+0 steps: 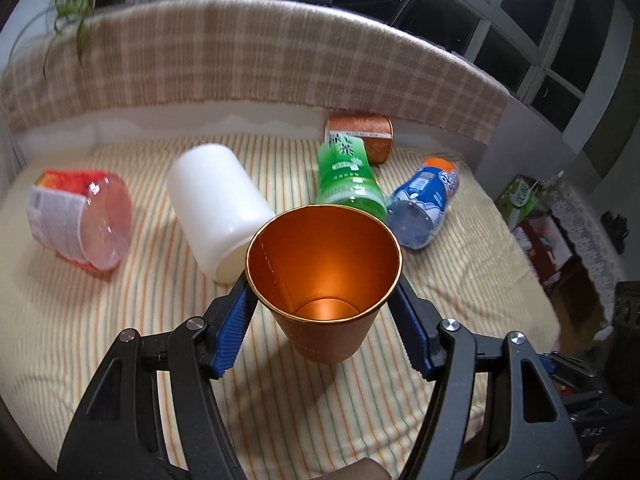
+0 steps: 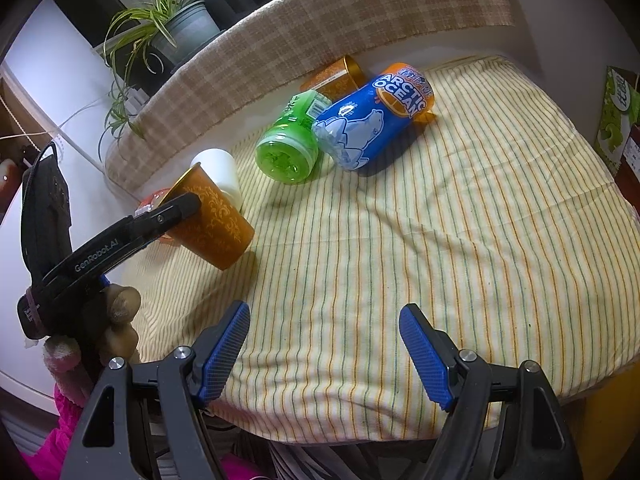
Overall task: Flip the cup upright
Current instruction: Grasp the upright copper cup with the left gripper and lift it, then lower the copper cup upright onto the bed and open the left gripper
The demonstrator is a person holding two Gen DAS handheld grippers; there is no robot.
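Observation:
An orange paper cup (image 1: 324, 280) with a gold rim is held between my left gripper's (image 1: 324, 288) blue pads, mouth toward the camera. In the right wrist view the same cup (image 2: 212, 216) hangs tilted, its base low over the striped cloth (image 2: 400, 220), its mouth pointing up and left, with the left gripper's black finger (image 2: 168, 212) across it. My right gripper (image 2: 324, 344) is open and empty above the cloth's near edge.
Lying on the cloth: a white cup (image 1: 216, 208), a red cup (image 1: 80, 216), a green bottle (image 1: 348, 176), a blue Arctic Ocean can (image 1: 424, 204) and a second orange cup (image 1: 360, 136). A plaid cushion (image 1: 256, 56) runs along the back. A potted plant (image 2: 168, 28) stands behind.

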